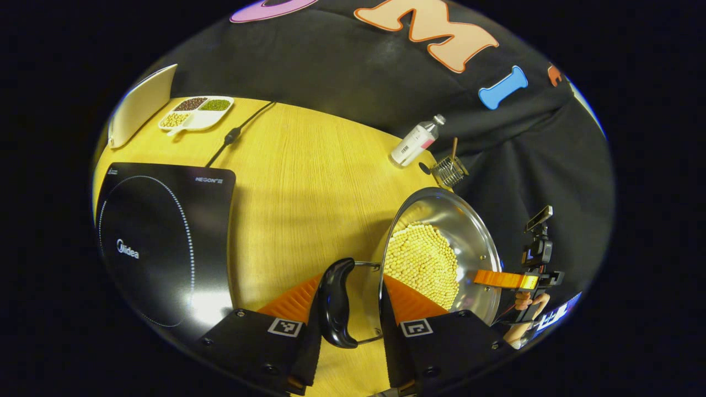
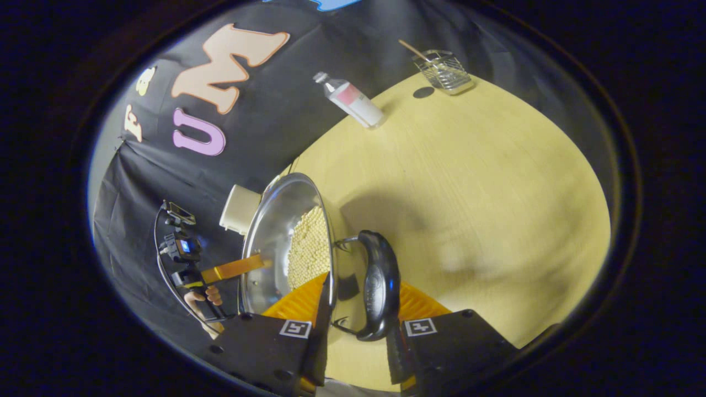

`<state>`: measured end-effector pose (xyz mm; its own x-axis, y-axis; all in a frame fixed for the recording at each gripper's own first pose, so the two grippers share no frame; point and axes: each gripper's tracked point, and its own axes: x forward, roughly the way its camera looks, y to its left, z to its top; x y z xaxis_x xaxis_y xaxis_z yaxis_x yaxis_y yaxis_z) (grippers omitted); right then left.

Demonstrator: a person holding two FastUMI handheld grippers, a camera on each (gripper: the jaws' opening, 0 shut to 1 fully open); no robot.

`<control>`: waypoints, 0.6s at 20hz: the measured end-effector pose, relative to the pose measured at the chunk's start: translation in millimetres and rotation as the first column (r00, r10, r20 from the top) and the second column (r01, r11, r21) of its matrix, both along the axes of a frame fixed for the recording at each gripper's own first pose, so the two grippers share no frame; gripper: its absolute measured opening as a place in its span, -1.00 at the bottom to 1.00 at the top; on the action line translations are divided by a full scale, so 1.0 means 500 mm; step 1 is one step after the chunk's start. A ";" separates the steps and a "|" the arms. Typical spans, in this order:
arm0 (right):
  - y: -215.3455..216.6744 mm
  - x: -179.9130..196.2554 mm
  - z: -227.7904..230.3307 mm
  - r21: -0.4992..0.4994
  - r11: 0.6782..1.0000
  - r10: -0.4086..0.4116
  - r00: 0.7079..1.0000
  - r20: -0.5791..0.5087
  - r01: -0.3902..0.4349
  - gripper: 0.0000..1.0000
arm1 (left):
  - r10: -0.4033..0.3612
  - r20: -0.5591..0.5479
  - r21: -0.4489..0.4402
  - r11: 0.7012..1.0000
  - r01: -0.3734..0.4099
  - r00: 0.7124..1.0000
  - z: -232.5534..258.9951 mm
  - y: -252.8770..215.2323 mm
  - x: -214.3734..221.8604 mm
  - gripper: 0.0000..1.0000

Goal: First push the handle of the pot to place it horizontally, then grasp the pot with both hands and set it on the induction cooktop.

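Note:
A steel pot (image 1: 469, 231) holding pale yellow beans (image 1: 422, 262) has a black loop handle on each side. My left gripper (image 1: 353, 281) is shut across one handle (image 1: 335, 303), with one finger outside the handle and the other inside the pot's rim. My right gripper (image 2: 364, 281) is shut the same way on the opposite handle (image 2: 379, 284) of the pot (image 2: 273, 231). Each gripper also appears across the pot from the other, held by a hand: the right gripper (image 1: 538, 259) and the left gripper (image 2: 185, 256). The black induction cooktop (image 1: 160, 242) lies to the left on the wooden table (image 1: 309, 165). Whether the pot's base touches the table is hidden.
A divided white tray (image 1: 196, 113) of beans, a white board (image 1: 140, 105) and the cooktop's cable (image 1: 237, 132) sit at the far left. A bottle (image 1: 416, 142) (image 2: 353, 102) lies beside a wire basket (image 1: 449, 170) (image 2: 444, 69) near the cloth wall. A white box (image 2: 240, 208) stands beyond the pot.

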<state>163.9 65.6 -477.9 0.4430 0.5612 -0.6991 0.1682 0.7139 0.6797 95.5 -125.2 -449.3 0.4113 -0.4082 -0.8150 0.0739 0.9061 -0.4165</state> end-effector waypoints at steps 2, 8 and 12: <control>0.002 0.005 0.000 -0.001 1.000 0.006 1.000 0.026 -0.006 -0.07 | 0.003 0.010 0.000 1.000 -0.003 1.000 0.030 0.028 -0.013 0.07; 0.056 0.025 -0.018 0.016 0.997 0.073 0.995 0.068 -0.074 -0.07 | 0.065 0.050 0.026 0.997 -0.066 0.997 0.100 0.185 -0.053 0.00; 0.109 0.040 -0.065 0.055 0.987 0.147 0.988 0.053 -0.150 -0.07 | 0.089 0.092 0.096 0.991 -0.098 0.992 0.128 0.326 -0.076 0.00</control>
